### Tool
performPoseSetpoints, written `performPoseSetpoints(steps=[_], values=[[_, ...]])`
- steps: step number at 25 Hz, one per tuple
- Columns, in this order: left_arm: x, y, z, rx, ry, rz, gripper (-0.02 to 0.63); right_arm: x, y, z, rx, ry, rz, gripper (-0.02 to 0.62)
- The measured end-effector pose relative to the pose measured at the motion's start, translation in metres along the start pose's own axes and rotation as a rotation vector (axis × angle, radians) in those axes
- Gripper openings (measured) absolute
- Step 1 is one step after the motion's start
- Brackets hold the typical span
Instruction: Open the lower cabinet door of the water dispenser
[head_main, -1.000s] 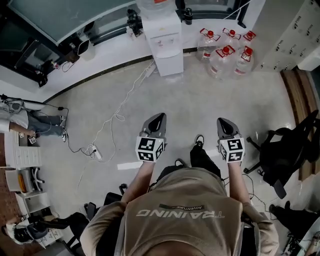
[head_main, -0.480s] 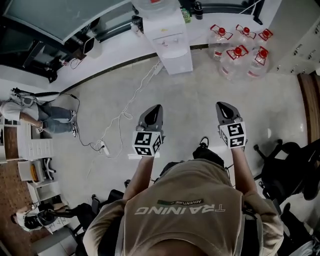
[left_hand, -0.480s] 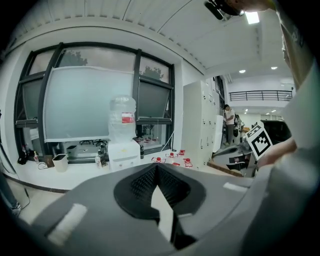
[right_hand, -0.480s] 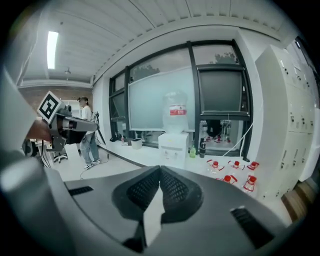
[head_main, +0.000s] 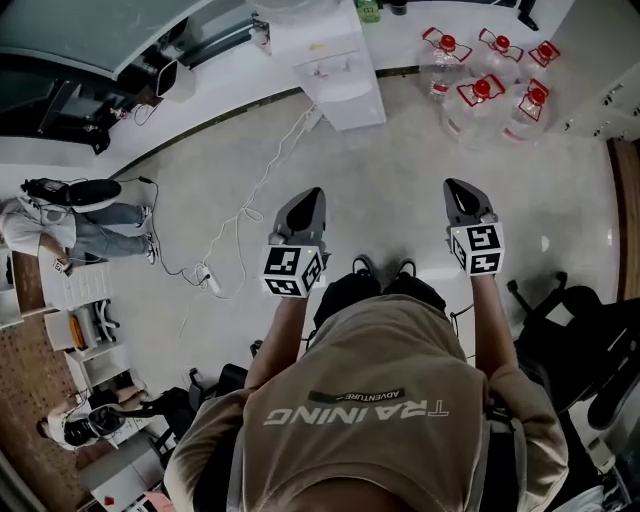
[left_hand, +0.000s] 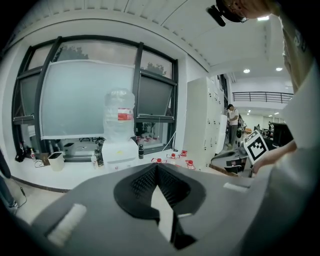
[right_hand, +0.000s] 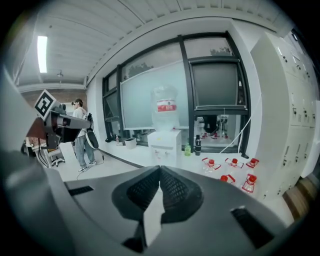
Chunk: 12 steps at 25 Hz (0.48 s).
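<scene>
Right now, in the head view, you hold the left gripper (head_main: 311, 198) and the right gripper (head_main: 457, 188) out ahead of you, side by side. Both are aimed across the floor (head_main: 400, 170) at the water dispenser (head_main: 335, 70). It stands against the wall at the top of the picture, well apart from both grippers. Its lower cabinet door (head_main: 355, 108) looks shut, so I judge this to be the approach, with the opening not yet begun. 5 red-capped jugs (head_main: 485, 85) stand to the dispenser's right, and a cable (head_main: 245, 225) trails over the floor on its left, so a straight line in looks safest.

In the left gripper view, the fingers (left_hand: 142, 182) lie together with nothing between them. The dispenser sits left of their tips, far off.

In the right gripper view, the fingers (right_hand: 172, 187) are likewise closed and empty. Here the dispenser stands almost straight above the tips, so this gripper seems the better lined up for the door. No handle can be made out from here. You will probably need to part the fingers before taking the door's edge.
</scene>
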<state>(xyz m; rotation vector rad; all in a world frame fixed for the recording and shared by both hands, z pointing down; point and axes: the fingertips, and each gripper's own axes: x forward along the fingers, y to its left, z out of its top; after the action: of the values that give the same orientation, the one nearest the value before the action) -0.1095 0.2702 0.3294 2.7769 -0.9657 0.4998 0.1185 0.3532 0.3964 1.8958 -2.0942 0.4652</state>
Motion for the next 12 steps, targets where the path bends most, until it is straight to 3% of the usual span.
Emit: performPoseSetpoints(steps=[5, 12], values=[[0.029, 0.023, 0.007, 0.034, -0.002, -0.027, -0.008, 0.035, 0.002, 0.011, -0.001, 0.016, 0.007, 0.009], [0.079, 0.075, 0.021, -0.002, -0.008, -0.092, -0.008, 0.082, 0.008, 0.045, 0.004, 0.022, -0.045, 0.009]])
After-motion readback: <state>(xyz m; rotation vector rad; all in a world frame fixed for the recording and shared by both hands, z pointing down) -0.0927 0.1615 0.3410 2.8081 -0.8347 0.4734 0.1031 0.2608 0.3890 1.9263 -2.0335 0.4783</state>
